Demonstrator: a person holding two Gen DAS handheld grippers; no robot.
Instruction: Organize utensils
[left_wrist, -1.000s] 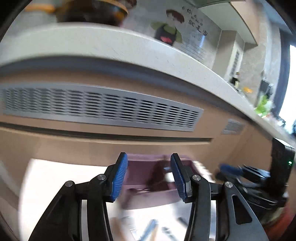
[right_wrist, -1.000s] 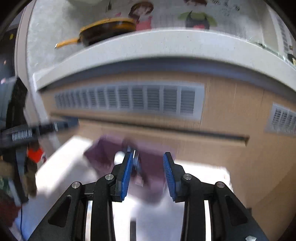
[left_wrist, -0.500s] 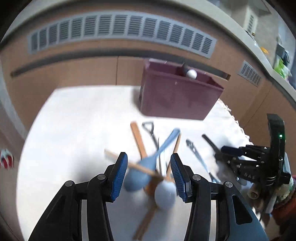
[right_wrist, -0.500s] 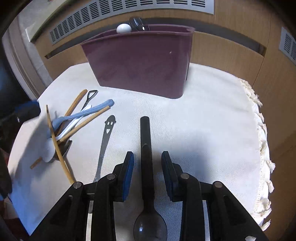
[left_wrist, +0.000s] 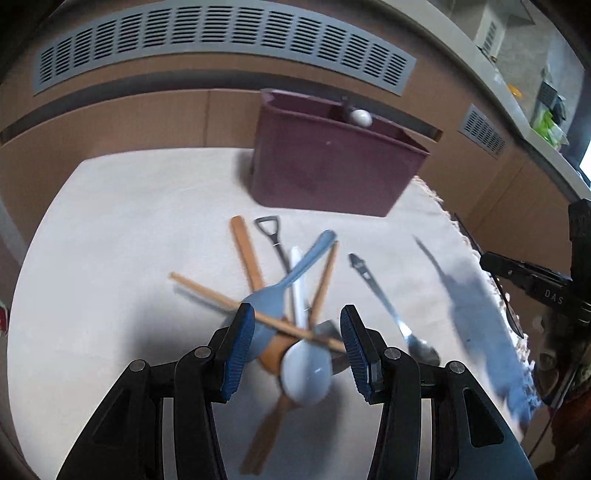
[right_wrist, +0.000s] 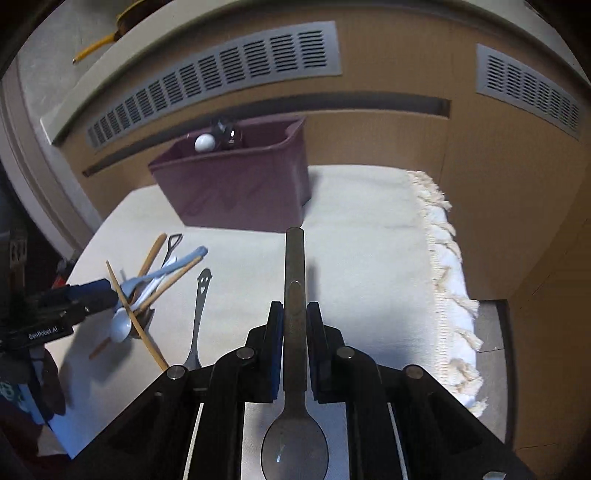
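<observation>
From my left wrist view, the right gripper (left_wrist: 491, 332) passes as a blue smear; its jaws cannot be read there. The pile (left_wrist: 291, 325) blurs low down, wooden handles (left_wrist: 266, 439) indistinct. The bin (right_wrist: 236, 184) hides its contents, except a white knob (right_wrist: 204, 142) and a dark, unidentifiable item (right_wrist: 225, 133). The dark spoon (right_wrist: 294, 295) bowl sits partly behind the fingers (right_wrist: 275, 332).

Left gripper (left_wrist: 297, 349), right gripper (right_wrist: 294, 345): black angular linkages, silver round screws, blue ribbed pads.
</observation>
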